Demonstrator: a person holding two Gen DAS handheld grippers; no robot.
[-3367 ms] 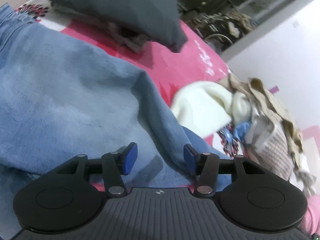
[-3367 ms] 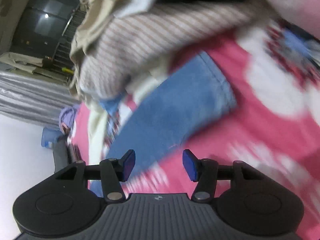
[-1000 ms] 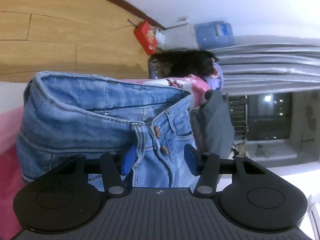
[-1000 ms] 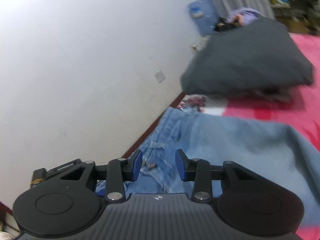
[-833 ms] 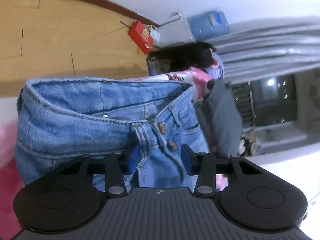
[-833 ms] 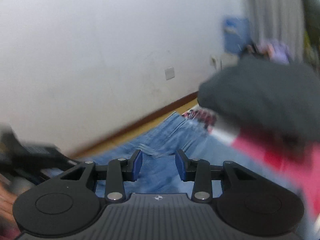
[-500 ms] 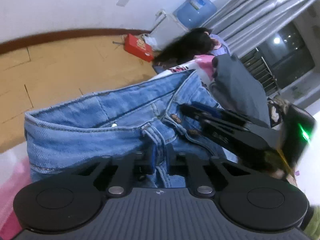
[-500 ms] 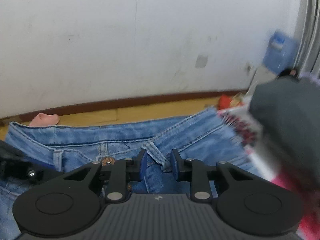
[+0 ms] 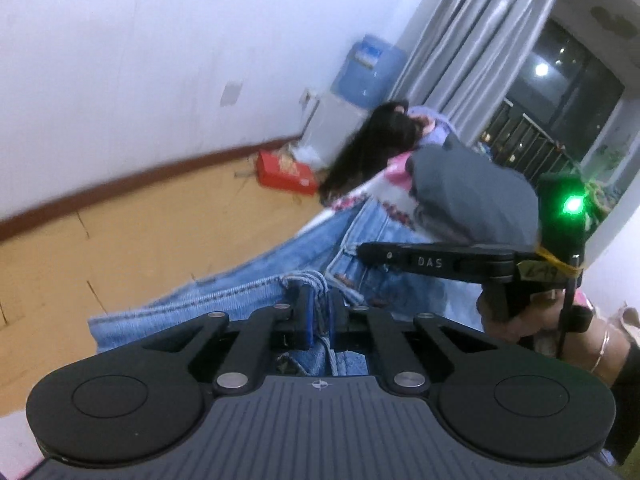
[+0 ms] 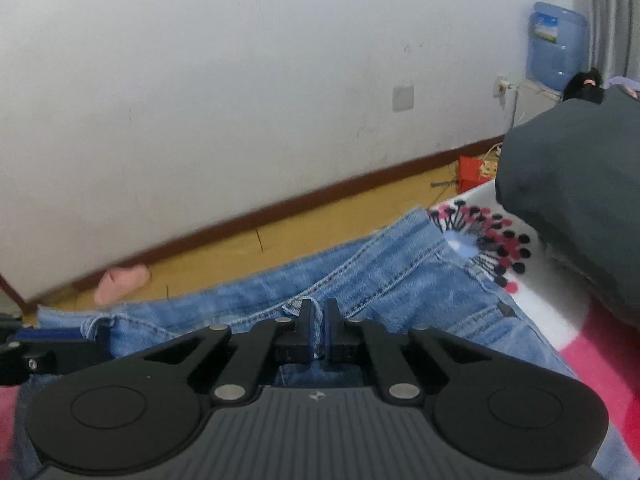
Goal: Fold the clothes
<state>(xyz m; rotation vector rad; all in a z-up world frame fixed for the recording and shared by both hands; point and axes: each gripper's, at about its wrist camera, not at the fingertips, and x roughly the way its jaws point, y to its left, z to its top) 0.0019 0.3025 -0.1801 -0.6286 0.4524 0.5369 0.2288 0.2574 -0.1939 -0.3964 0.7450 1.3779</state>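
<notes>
— Left gripper (image 9: 319,312)'s state?
— Clamped on the jeans (image 10: 384,276) waistband; right gripper (image 10: 317,330) likewise, both level.
— Where are the jeans?
— At the bed (image 10: 560,320)'s floor-side edge, waistband running along it.

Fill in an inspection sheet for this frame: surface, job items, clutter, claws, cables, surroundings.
Surface: pink floral bedspread.
Job's things: light blue denim jeans, waistband lifted.
Clutter: dark grey cushion on the bedspread.
Grippers: left claw and right claw both shut on the waistband.
Cables: white cord from a wall socket.
Surroundings: white wall, wooden floor, blue water bottle, red box, grey curtains.
</notes>
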